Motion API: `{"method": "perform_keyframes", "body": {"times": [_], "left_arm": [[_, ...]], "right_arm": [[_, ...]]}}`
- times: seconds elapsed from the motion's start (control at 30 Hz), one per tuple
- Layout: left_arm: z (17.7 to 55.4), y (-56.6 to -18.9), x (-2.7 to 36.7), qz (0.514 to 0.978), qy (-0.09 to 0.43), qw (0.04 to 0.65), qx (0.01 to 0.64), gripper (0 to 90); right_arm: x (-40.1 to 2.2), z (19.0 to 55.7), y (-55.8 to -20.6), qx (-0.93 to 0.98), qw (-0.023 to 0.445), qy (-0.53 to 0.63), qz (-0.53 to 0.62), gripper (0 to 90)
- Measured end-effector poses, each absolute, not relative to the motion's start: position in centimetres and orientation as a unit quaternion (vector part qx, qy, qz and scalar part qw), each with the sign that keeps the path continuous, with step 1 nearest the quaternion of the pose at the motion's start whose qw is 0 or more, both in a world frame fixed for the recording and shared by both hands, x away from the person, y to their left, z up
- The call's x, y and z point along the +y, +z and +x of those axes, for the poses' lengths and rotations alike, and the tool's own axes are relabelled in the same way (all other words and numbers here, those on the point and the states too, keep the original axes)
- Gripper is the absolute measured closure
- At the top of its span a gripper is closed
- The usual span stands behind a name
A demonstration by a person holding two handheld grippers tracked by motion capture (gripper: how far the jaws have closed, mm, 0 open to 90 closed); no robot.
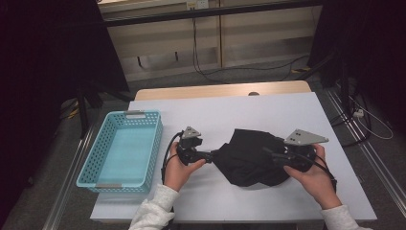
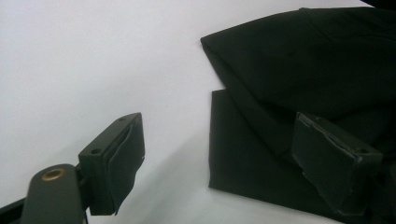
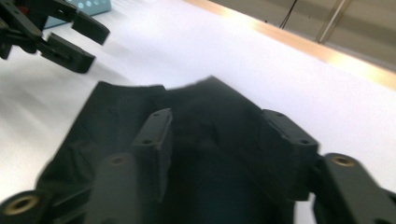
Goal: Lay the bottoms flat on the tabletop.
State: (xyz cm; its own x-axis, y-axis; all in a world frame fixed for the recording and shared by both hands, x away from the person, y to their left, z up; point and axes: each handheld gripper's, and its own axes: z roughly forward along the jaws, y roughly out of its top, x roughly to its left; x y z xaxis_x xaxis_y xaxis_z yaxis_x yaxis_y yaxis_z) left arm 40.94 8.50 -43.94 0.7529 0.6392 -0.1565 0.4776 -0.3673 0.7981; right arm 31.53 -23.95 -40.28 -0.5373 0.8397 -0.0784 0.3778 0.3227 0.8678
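Blue basket at far left of tabletop, nothing in it yet. Left gripper w/ jaws spread, poised at left edge of black cloth; the left gripper view has one jaw over bare tabletop, other over the cloth, not pinching. Cloth lies mid-tabletop, roughly folded, still bunched. Right gripper over its right part, jaws apart, cloth beneath, no grip visible. Prob. folding partly done; tidying + move to basket left.
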Motion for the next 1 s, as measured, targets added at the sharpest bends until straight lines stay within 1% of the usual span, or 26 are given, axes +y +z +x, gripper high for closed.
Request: {"method": "perform_keyframes", "body": {"times": [0.1, 0.17, 0.23, 0.27, 0.33, 0.43, 0.47, 0.53, 0.57, 0.6, 0.67, 0.8, 1.0], "left_arm": [[40.8, -43.9, 8.6, 0.822, 0.091, 0.448, 0.340, 17.6], [40.6, -44.0, 8.7, 0.823, 0.090, 0.447, 0.340, 17.6], [40.5, -44.1, 8.8, 0.823, 0.091, 0.446, 0.340, 17.6], [40.5, -44.1, 8.8, 0.824, 0.091, 0.445, 0.340, 17.6], [40.4, -44.2, 8.9, 0.824, 0.092, 0.442, 0.341, 17.6], [40.3, -44.3, 9.0, 0.824, 0.089, 0.442, 0.343, 17.5], [40.2, -44.4, 9.0, 0.825, 0.089, 0.441, 0.342, 17.6], [40.2, -44.4, 8.9, 0.827, 0.087, 0.439, 0.340, 17.5], [40.2, -44.4, 8.9, 0.827, 0.087, 0.440, 0.340, 17.6], [40.2, -44.4, 8.8, 0.827, 0.086, 0.441, 0.339, 17.5], [40.2, -44.3, 8.8, 0.827, 0.088, 0.442, 0.337, 17.6], [40.3, -44.2, 8.4, 0.828, 0.085, 0.442, 0.335, 17.6], [40.4, -44.3, 7.0, 0.834, 0.075, 0.443, 0.321, 17.6]], "right_arm": [[-22.6, 31.7, -39.8, 0.773, 0.267, 0.434, 0.379, 42.2], [-21.5, 31.9, -40.0, 0.781, 0.254, 0.436, 0.369, 42.3], [-20.3, 32.2, -40.7, 0.794, 0.237, 0.432, 0.356, 43.2], [-19.1, 32.6, -41.7, 0.806, 0.223, 0.424, 0.348, 43.3], [-18.6, 32.8, -42.2, 0.814, 0.221, 0.416, 0.339, 43.2], [-17.8, 33.5, -43.6, 0.829, 0.219, 0.385, 0.343, 47.9], [-17.8, 33.6, -43.9, 0.831, 0.219, 0.375, 0.347, 53.3], [-18.1, 33.9, -44.1, 0.827, 0.218, 0.373, 0.359, 68.1], [-18.5, 33.9, -44.0, 0.820, 0.214, 0.386, 0.365, 77.5], [-19.0, 33.8, -43.7, 0.808, 0.219, 0.403, 0.371, 82.3], [-20.1, 33.6, -42.9, 0.785, 0.217, 0.433, 0.388, 83.4], [-22.4, 32.8, -41.5, 0.757, 0.230, 0.458, 0.405, 84.6], [-25.6, 31.9, -41.4, 0.722, 0.239, 0.474, 0.443, 84.6]]}}
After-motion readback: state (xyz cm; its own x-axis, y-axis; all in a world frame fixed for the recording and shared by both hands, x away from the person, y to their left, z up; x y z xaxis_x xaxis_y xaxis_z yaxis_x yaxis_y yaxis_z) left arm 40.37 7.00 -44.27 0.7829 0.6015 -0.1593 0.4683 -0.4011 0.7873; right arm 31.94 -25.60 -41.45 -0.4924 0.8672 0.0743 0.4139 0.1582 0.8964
